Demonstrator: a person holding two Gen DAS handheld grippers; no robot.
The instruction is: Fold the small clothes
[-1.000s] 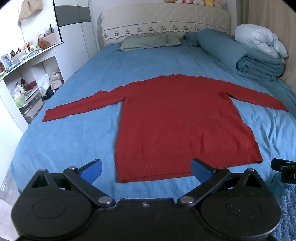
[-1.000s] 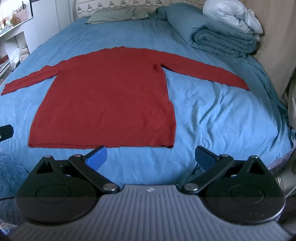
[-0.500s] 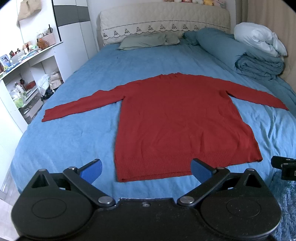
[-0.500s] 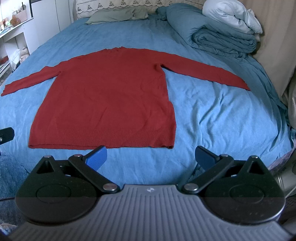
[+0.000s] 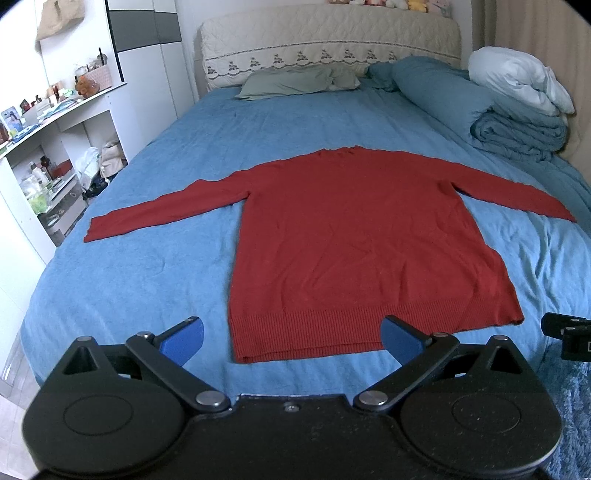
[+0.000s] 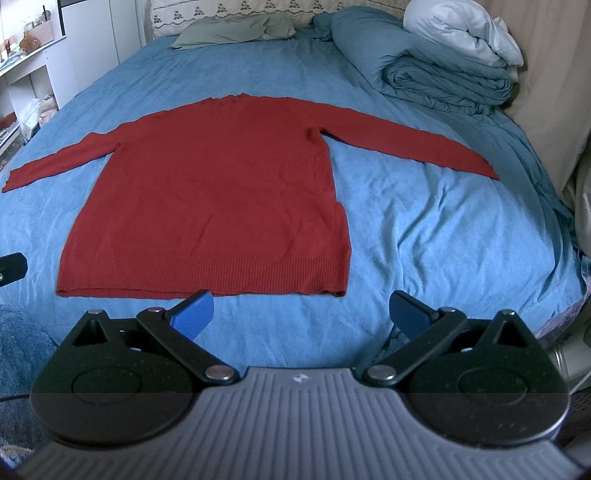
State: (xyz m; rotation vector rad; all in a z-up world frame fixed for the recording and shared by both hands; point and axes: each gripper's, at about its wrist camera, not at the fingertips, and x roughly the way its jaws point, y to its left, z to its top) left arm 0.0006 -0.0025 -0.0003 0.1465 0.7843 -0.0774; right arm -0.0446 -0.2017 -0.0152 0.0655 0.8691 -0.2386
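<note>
1. A red sweater [image 5: 354,240] lies flat on the blue bed [image 5: 147,266], hem toward the foot edge, neck toward the headboard [image 5: 328,48].
2. Both sleeves stretch sideways, one toward the bed's left edge, the other toward its right edge.
3. The left gripper [image 5: 291,338] hovers at the foot edge over the hem's left part, jaws wide apart, holding nothing.
4. The right gripper [image 6: 301,312] hovers at the foot edge just off the hem's right corner, jaws likewise spread and empty.
5. Neither gripper touches the sweater.
6. A green pillow [image 5: 291,81] rests by the headboard.
7. A rolled teal duvet [image 6: 436,70] with a white bundle [image 6: 465,29] on it sits at the far right corner.
8. White shelves [image 5: 48,155] stand beside the bed's left edge.
</note>
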